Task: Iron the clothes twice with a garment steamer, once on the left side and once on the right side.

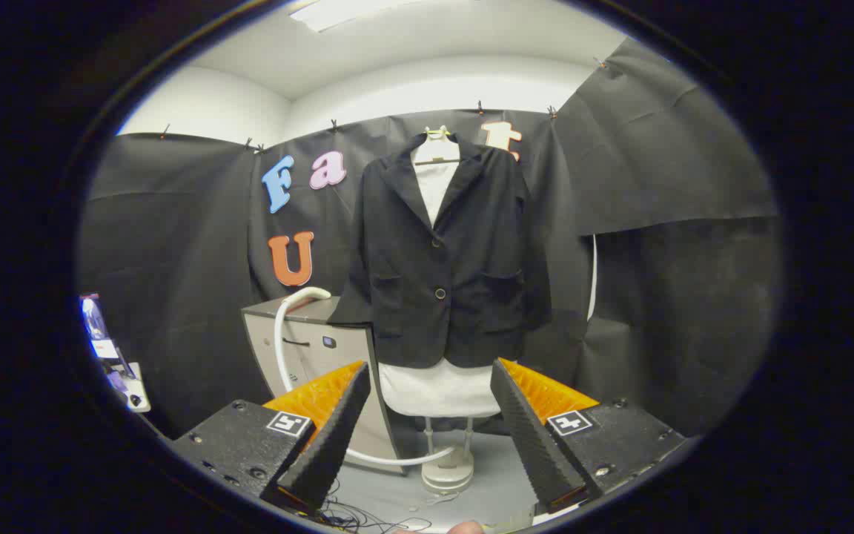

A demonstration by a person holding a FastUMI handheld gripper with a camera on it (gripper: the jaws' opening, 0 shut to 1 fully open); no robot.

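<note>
While claw [431, 437] gapes, jacket [445, 252] hangs beyond.

A ceiling lamp [338, 11] overhead gives bright, even light that burns out to a white patch of glare, while the white wall [427, 85] below it glows softly. The far jacket [445, 252] is sharp but so dark that its folds barely show, and it casts only faint shadow on the cloth [175, 245] behind. Fisheye distortion bows the cloth's edges to the left and right, and the spread fingers [330, 437] of the near gripper [427, 437] look slightly soft, with nothing between them.
</note>
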